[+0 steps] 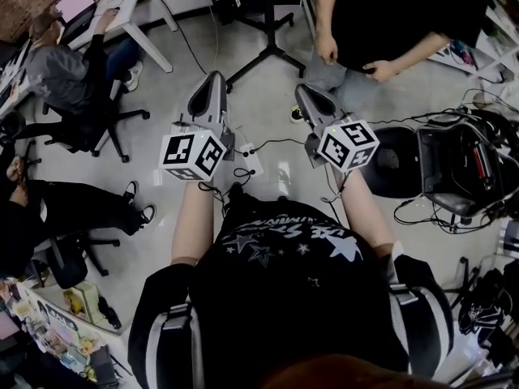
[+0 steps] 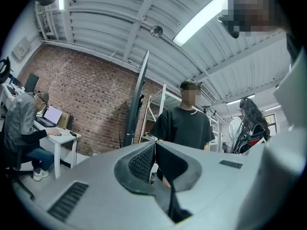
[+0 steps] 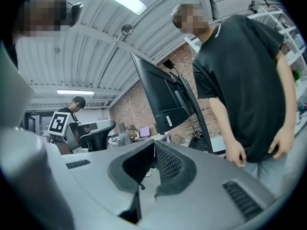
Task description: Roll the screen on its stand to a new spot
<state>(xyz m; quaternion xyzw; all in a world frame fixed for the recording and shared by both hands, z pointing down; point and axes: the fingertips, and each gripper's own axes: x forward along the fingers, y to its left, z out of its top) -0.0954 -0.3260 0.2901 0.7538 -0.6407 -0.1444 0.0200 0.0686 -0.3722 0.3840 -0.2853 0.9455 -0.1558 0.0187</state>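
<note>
**Screen waiting on its stand, both hand-held grippers clenched and empty**

The screen (image 3: 163, 97) is sitting on its stand (image 1: 269, 49) at the far middle of the floor (image 1: 268, 128), well apart from both tools. The left gripper view is catching it edge-on. The right gripper view is looking up at its dark back.

The left hand-held gripper (image 2: 154, 145) is clenched, its jaws meeting on nothing. The right hand-held gripper (image 3: 154, 143) is clenched and empty too. The person is holding them side by side, pointing forward and up at the screen. This is probably to square up to the stand before taking hold, so the rolling is not yet under way. The jaws will need to part before they can grip the pole.

A standing person (image 1: 373, 14) in a black shirt is waiting just right of the stand. A seated person (image 1: 65, 71) is working at a table (image 1: 122, 6) on the far left. Loose cables (image 1: 422, 209) are lying on the floor at the right, likely things for the wheels to avoid.
</note>
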